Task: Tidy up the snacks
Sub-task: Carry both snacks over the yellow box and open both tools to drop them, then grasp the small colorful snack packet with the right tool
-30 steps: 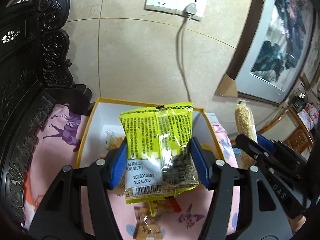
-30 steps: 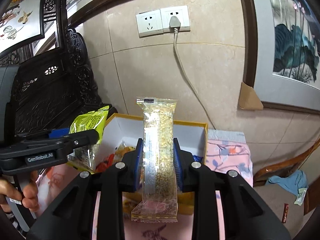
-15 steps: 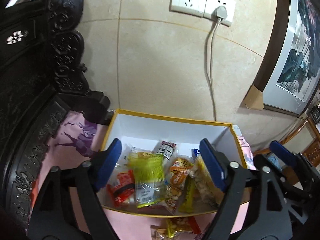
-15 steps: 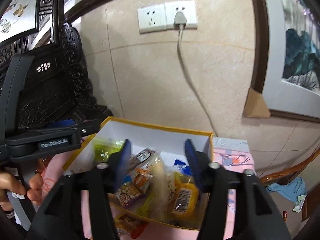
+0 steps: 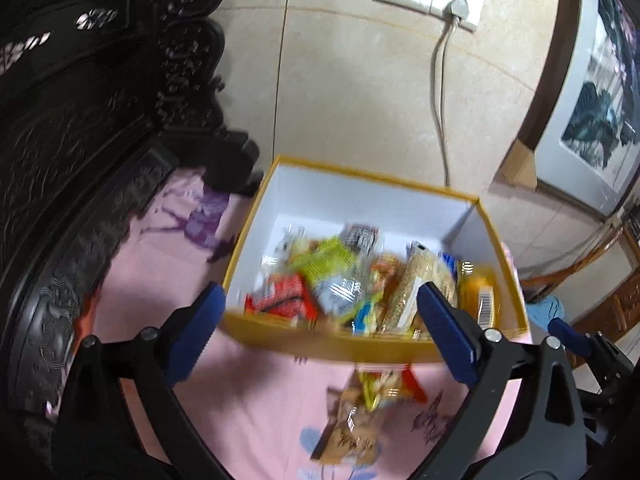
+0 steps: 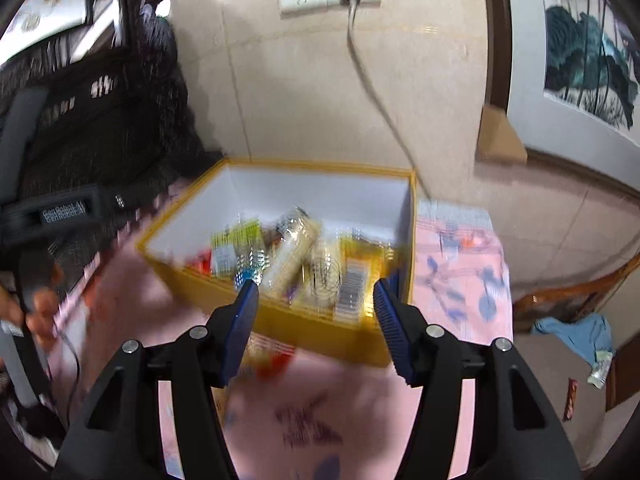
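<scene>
Snacks (image 5: pixel 360 280) fill the yellow box (image 5: pixel 360 346) on the pink cloth (image 5: pixel 256 400). Left gripper (image 5: pixel 320 328), jaws just spreading, and right gripper (image 6: pixel 316 316) are both released, empty.

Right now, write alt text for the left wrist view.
The open left gripper, jaws just widened and empty, hangs over a yellow box of snack packets on a pink cloth. More loose packets lie before the box.
</scene>
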